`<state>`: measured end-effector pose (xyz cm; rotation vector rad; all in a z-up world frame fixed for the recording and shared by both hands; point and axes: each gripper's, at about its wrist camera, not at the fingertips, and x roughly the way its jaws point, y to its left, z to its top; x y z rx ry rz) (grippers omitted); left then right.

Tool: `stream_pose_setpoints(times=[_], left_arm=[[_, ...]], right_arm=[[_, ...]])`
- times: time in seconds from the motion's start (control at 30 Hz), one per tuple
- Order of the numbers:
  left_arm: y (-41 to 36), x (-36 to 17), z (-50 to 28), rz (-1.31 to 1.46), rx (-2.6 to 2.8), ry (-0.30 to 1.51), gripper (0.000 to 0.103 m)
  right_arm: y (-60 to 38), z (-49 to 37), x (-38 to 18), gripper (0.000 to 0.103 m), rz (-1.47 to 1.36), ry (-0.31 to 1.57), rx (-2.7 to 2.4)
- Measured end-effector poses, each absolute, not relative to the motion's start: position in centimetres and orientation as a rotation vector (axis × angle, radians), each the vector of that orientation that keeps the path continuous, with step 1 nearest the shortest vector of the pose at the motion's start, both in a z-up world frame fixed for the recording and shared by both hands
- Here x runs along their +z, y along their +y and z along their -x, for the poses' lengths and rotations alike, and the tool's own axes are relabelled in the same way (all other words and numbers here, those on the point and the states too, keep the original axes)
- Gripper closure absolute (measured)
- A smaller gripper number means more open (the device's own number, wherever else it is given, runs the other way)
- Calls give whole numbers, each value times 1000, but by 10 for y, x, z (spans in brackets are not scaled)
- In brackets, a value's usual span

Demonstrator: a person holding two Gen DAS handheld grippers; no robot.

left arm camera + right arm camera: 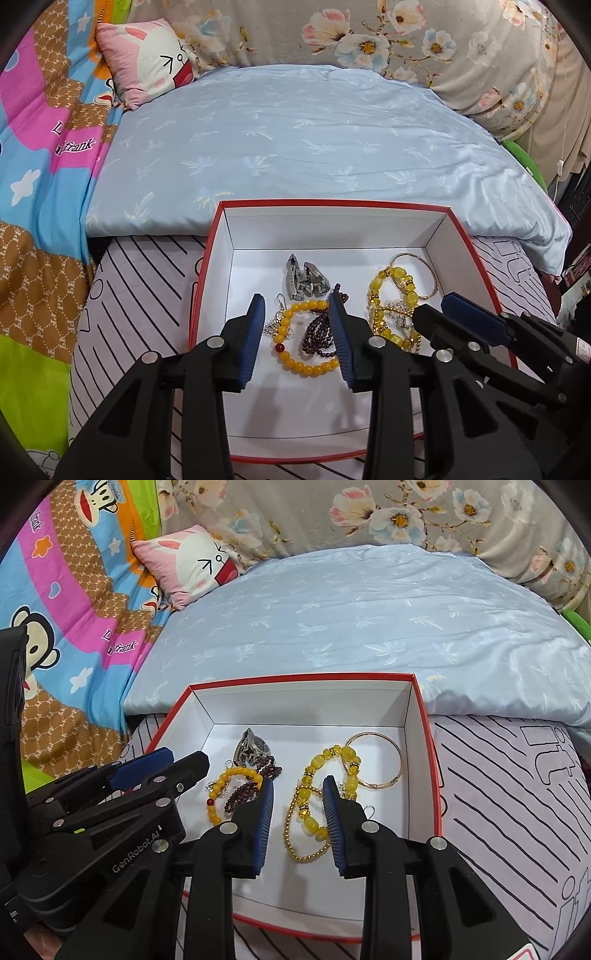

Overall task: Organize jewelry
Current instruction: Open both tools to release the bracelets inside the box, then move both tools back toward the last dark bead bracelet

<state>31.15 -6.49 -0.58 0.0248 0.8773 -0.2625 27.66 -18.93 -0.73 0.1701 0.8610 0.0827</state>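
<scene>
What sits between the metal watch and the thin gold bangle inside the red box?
In the right wrist view, only bare white box floor separates the watch from the bangle.

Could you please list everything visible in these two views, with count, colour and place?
box: one, red outside, white inside, open, on the striped sheet
yellow bead bracelet: one, with a single red bead, box floor, left
dark maroon bead strand: one, beside it
watch: one, silver metal, behind those
yellow crystal bracelet: one, box floor, right
gold bead chain: one, tangled with it
bangle: one, thin gold, far right corner
quilt: one, pale blue, behind box
pillow: one, pink with rabbit, far left
striped sheet: one, white with black lines
left gripper: black, blue pads, jaws open over box
right gripper: same, jaws open over box
</scene>
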Motion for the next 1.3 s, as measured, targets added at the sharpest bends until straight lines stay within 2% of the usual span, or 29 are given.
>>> stream_pose_setpoints(times=[0.9, 1.3], left_arm=[[-65, 48, -234, -56, -292, 815, 69], [-45, 38, -176, -51, -300, 853, 62]], right_arm=[[-185, -193, 47, 75, -152, 792, 84], [-196, -119, 33, 73, -150, 834, 65]])
